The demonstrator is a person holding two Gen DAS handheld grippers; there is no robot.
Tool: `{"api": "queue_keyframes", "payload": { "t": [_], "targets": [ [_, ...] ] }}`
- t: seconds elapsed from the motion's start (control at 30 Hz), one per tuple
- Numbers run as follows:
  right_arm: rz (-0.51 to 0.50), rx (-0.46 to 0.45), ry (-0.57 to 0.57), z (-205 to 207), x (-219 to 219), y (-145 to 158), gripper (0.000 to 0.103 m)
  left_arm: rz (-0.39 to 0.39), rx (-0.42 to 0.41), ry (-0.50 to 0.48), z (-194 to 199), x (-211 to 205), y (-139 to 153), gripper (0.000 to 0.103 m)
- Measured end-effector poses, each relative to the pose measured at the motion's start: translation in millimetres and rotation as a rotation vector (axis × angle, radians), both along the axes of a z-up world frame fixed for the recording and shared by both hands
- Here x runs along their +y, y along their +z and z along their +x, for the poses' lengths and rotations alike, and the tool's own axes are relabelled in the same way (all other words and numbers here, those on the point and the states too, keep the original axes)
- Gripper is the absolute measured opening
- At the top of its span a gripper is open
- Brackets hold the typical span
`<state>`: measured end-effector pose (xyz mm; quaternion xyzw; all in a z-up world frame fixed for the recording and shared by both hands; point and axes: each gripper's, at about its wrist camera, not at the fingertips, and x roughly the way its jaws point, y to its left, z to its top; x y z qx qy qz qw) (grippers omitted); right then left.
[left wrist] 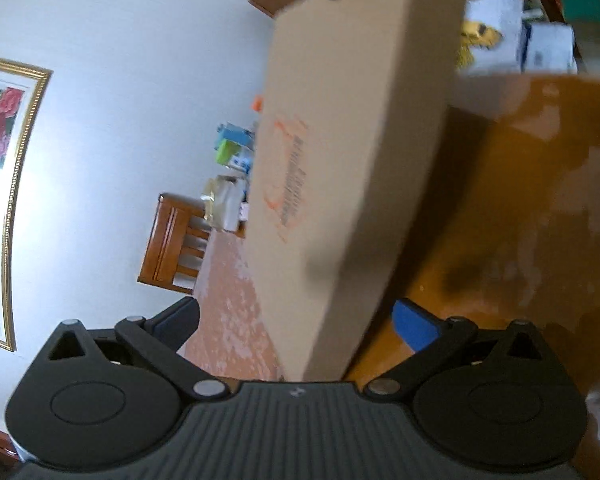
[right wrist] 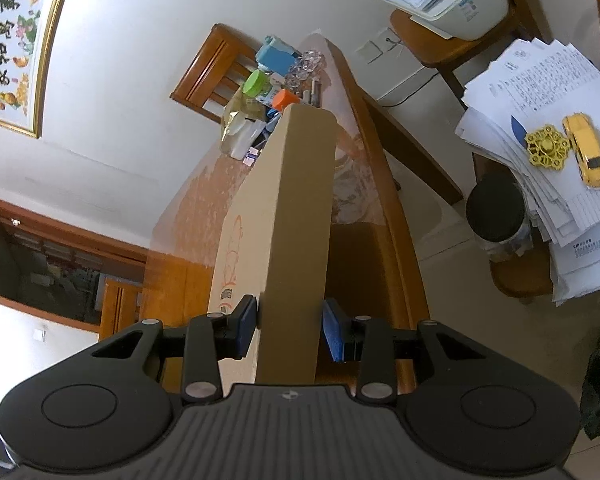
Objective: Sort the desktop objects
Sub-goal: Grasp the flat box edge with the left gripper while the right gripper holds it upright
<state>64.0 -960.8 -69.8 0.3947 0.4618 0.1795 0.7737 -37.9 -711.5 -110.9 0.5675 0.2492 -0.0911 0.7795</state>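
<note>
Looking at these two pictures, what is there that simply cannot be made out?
- Orange print on the cardboard box: left wrist view, blurred by motion.
- Left tongs: whether their pads touch the box, which hides the inner sides.
- Table surface beyond the box: right wrist view, the box held in the right tongs covers it.
- Clutter at the table's far end: too small to name.

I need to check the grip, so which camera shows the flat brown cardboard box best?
The right wrist view. There the flat brown cardboard box is sharp, held edge-on, with the right gripper shut on its narrow edge, blue pads on both faces. The left wrist view shows its broad printed face, blurred, between the left gripper's wide-open fingers.
</note>
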Motion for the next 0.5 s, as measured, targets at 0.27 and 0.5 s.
{"api": "queue_keyframes", "payload": {
  "t": [0.27, 0.5],
  "targets": [
    [-0.008, -0.010, 0.024, 7, 2, 8, 0.042, 0.032, -0.023, 0.030, 16, 4, -16, 0.087],
    [0.004, -0.009, 0.035, 11, 4, 10, 0.043, 0.062, -0.003, 0.056, 28, 6, -29, 0.062]
  ]
}}
